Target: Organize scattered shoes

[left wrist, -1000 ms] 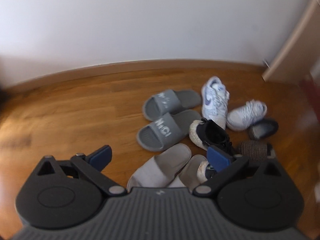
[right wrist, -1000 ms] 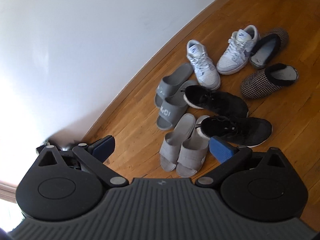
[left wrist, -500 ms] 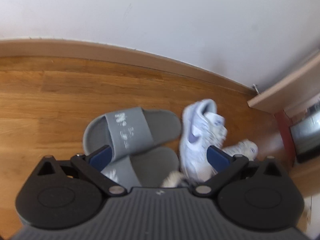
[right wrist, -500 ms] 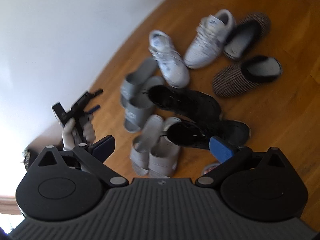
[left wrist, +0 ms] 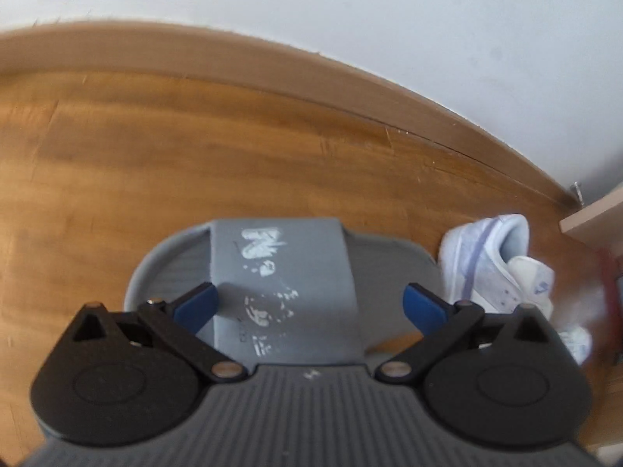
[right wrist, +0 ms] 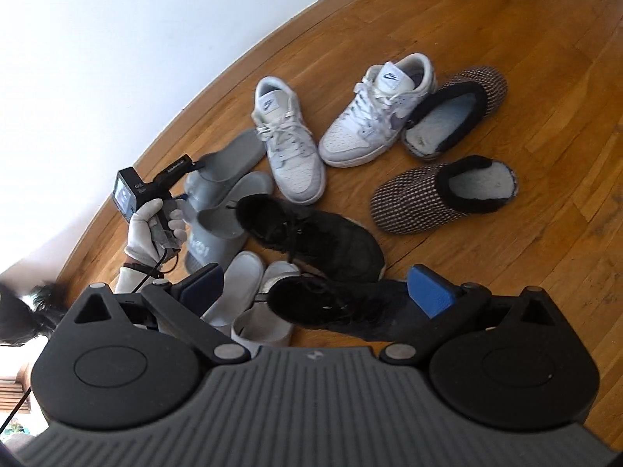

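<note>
My left gripper [left wrist: 309,305] is open and hangs just over the strap of a grey slide sandal [left wrist: 280,268], one blue pad on each side of it. The right wrist view shows that same gripper [right wrist: 183,190] in a white-gloved hand over the two grey slides [right wrist: 222,183]. My right gripper [right wrist: 317,292] is open and empty above a black sneaker [right wrist: 342,307]. A second black sneaker [right wrist: 311,237], two white sneakers [right wrist: 288,144] [right wrist: 377,116], two checked slippers [right wrist: 440,194] [right wrist: 455,113] and two pale slides [right wrist: 249,295] lie scattered on the wooden floor.
A white wall with a wooden baseboard [left wrist: 272,66] runs behind the shoes. A white sneaker [left wrist: 494,257] lies right of the grey slide. A pale furniture edge [left wrist: 595,214] stands at the far right. Bare floor [left wrist: 117,163] stretches left of the slide.
My left gripper has come down and forward onto the grey slide, which now fills its view. My right gripper has shifted a little; both stay open.
</note>
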Available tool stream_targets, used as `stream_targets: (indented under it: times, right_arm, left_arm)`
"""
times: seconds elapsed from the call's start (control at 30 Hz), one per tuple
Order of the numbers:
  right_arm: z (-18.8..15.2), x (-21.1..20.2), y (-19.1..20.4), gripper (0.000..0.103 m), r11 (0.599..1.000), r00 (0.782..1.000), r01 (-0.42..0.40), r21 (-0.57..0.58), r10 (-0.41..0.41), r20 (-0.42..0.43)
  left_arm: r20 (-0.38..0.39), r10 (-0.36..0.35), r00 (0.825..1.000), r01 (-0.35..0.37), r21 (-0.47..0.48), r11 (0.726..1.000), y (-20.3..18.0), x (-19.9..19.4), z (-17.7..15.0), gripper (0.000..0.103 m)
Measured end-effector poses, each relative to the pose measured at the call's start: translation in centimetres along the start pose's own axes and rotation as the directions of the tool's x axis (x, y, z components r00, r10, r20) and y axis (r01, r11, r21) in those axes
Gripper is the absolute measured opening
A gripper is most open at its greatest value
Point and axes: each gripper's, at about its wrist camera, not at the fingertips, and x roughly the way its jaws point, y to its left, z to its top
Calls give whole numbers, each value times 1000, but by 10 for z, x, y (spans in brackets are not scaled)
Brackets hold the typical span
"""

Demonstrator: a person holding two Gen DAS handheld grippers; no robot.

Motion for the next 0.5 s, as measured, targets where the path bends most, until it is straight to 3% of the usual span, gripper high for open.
stream_targets:
  times: [0.03,0.1,0.13,0.2,0.23,0.4,0.5]
  right_arm:
    - [1,0,0,102,1000,1000,0,-5,0,0]
    - [2,-3,-3,102,1000,1000,-2,-3,2,0]
    - [2,-2,-5,102,1000,1000,3,2,-3,-2]
    - [3,-1,-9,102,1000,1000,6,15,-6,-7]
    - [3,-1,-10,102,1000,1000,3,20,-2,-9]
    - [2,-2,-6,102,999,1000,-29,21,29,-6]
    - [-2,-1,1,102,998,998,-62,12,62,-21]
  left_arm:
    - [-41,32,999,-33,-23,999,5,5,-2,98]
    - [-76,-4,997,-2,-83,997,18,11,-7,98]
    - [-46,-19,999,15,-93,996,22,7,-11,98]
    - [-10,-40,999,39,-84,996,23,-1,-16,79]
    - [9,-68,998,69,-91,993,23,-7,-19,79]
    - [78,-8,997,21,-172,985,38,-43,-33,78]
    - [158,17,987,16,-207,978,67,-103,-43,78]
